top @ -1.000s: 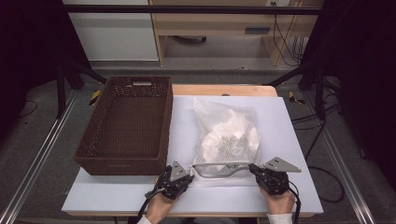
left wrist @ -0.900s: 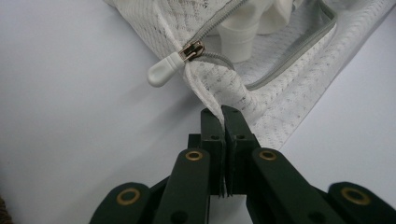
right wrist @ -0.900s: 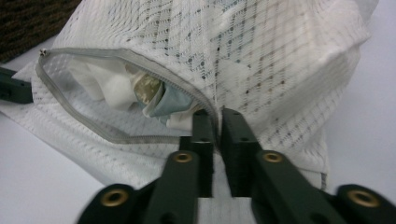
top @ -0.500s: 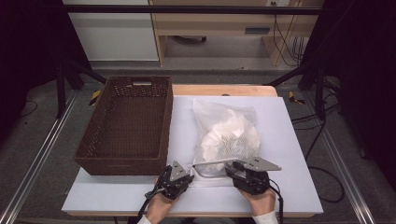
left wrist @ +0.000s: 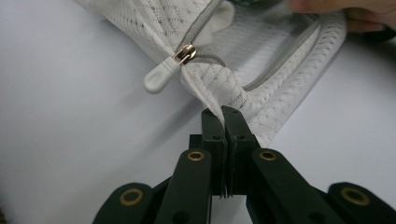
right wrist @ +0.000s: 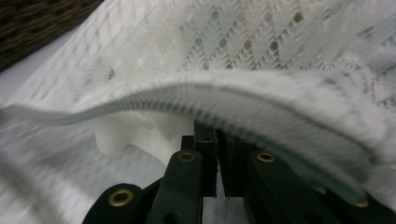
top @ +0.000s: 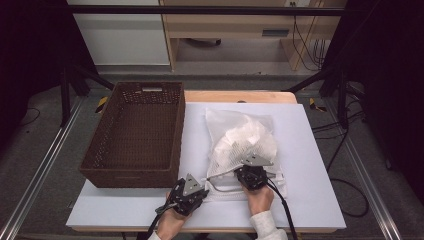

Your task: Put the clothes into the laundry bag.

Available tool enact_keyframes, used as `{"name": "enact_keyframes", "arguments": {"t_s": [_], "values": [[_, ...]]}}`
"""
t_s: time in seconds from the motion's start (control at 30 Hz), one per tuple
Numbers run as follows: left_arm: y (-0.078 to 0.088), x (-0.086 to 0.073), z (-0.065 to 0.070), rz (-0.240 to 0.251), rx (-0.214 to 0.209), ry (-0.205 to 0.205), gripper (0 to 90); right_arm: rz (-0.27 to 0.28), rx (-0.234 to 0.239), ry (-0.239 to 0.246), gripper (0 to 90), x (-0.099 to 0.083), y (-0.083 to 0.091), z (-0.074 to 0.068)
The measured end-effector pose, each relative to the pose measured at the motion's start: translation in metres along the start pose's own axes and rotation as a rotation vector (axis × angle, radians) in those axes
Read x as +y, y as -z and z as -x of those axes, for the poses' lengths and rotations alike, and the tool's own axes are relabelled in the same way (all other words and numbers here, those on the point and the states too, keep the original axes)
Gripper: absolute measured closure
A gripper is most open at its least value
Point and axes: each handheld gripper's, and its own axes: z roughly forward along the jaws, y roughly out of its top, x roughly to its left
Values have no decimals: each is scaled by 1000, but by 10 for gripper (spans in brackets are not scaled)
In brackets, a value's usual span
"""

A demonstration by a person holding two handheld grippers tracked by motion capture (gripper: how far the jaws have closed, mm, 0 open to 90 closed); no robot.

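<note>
A white mesh bag (top: 245,137) with a grey zip lies on the white table top (top: 310,150). My left gripper (top: 202,182) sits at the bag's near left corner. In the left gripper view its jaws (left wrist: 223,113) are shut on that corner of the mesh bag (left wrist: 261,60), just below the white zip pull (left wrist: 161,77). My right gripper (top: 250,171) is at the middle of the bag's near edge. Its jaws have just been closing. In the right gripper view they (right wrist: 217,134) stand together under the zip edge of the mesh bag (right wrist: 233,42), pinching it.
A brown wicker basket (top: 130,172) stands empty on the left of the table, right beside the bag; its corner (right wrist: 37,23) also appears in the right gripper view. White board lies bare to the bag's right. Cables trail from both grippers toward the near edge.
My right gripper has moved left from the bag's near right corner to the middle of its near edge. The bag's top layer now bulges up there. The left gripper has stayed put.
</note>
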Motion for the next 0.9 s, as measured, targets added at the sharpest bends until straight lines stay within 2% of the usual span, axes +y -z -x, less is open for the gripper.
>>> {"name": "enact_keyframes", "arguments": {"t_s": [0.03, 0.07, 0.1, 0.13, 0.17, 0.27, 0.33, 0.37, 0.4, 0.43, 0.5, 0.57, 0.6, 0.67, 0.73, 0.8, 0.83, 0.87, 0.9], "values": [[0, 0, 0, 0, 0, 0, 879, 2, -23, 10, 873, 3, -3, 0], [1, 0, 1, 0, -2, -1, 879, 2, -23, 10, 873, 3, -3, 0], [4, 0, 1, 3, -9, -5, 879, 13, -53, -4, 875, 7, -10, 4], [4, 0, 1, 3, -9, -5, 879, 13, -53, -4, 875, 7, -10, 4], [4, -1, 1, 1, -10, -6, 879, 26, -80, -35, 875, 9, -14, 9], [2, -2, 0, -7, -12, -3, 879, 33, -78, -39, 870, 9, -15, 11], [-1, -4, 0, -17, -9, -4, 878, 39, -56, -30, 856, 8, -10, 10], [-3, -5, 0, -12, -7, 1, 877, 67, 3, -34, 776, 5, 4, 9], [-3, -5, 0, -12, -7, 1, 876, 67, 3, -34, 776, 5, 4, 9], [-3, -5, -1, -11, -8, 5, 876, 101, 21, -16, 687, 1, 20, 8], [-3, -5, -1, -9, -7, 7, 875, 138, 17, 9, 641, -6, 42, 9], [-4, -5, -1, -8, -4, 7, 875, 167, 9, 4, 615, -13, 62, 15], [-4, -5, -1, -8, -4, 7, 875, 167, 9, 4, 615, -13, 62, 15], [-4, -5, -1, -6, -5, 7, 875, 183, -44, 6, 562, -18, 77, 23], [-4, -5, -1, -5, -6, 8, 874, 178, -104, -4, 509, -21, 81, 33], [-4, -6, -1, -3, -9, 11, 874, 147, -141, -25, 480, -24, 76, 41], [-4, -6, -2, -2, -10, 13, 874, 114, -168, -14, 490, -25, 68, 45], [-4, -6, -2, -2, -10, 14, 874, 114, -168, -14, 490, -25, 68, 45], [-4, -6, -2, -1, -10, 14, 874, 94, -194, -1, 548, -24, 63, 48]]}}
